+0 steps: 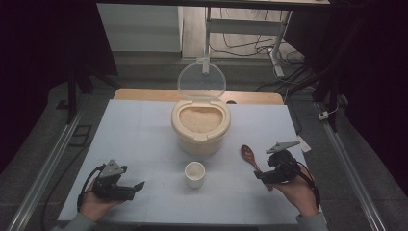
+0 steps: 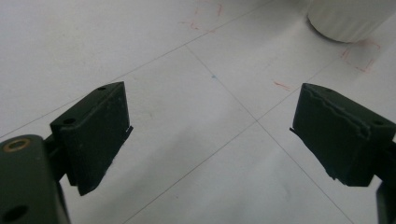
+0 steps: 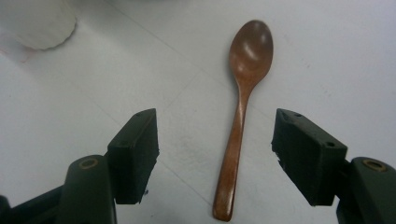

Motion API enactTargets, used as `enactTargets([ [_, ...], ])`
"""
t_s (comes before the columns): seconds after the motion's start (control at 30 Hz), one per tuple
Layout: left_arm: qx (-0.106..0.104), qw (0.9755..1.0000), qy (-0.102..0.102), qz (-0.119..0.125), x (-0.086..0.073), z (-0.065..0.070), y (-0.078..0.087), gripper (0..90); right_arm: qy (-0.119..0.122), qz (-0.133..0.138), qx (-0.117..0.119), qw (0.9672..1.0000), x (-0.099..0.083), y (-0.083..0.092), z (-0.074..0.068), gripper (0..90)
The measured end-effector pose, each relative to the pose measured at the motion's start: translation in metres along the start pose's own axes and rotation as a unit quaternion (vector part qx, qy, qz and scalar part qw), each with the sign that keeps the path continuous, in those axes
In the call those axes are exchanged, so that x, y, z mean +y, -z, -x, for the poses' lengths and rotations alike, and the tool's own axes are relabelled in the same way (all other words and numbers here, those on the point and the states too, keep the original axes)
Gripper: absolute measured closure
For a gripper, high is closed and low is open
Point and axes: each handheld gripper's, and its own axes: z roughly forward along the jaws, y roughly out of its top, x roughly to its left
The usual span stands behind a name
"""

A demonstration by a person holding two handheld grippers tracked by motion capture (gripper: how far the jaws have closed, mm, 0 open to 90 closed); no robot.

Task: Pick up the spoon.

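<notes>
Right gripper (image 3: pixel 215 154) gaping above spoon (image 3: pixel 243 107).

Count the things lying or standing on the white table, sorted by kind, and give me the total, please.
Rice bin, lid open: 1
White cup: 1
Wooden spoon: 1
Total: 3
</notes>
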Motion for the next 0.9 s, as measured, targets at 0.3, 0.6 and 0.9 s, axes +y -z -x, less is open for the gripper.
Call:
enactTargets([
  [0.3,0.0,1.0,-0.004,-0.006,0.0,0.001,-0.002,10.9,-0.014,-0.058,0.003,0.9982,0.0,-0.019,0.0,34.1],
  [0.6,0.001,0.9999,-0.01,-0.013,-0.001,0.003,-0.004,10.9,-0.021,-0.088,-0.013,0.9958,-0.003,-0.035,0.008,42.6],
  [0.9,0.0,0.9998,-0.013,-0.016,-0.002,0.003,-0.005,10.9,-0.039,-0.103,-0.016,0.9938,-0.009,-0.049,0.016,53.3],
])
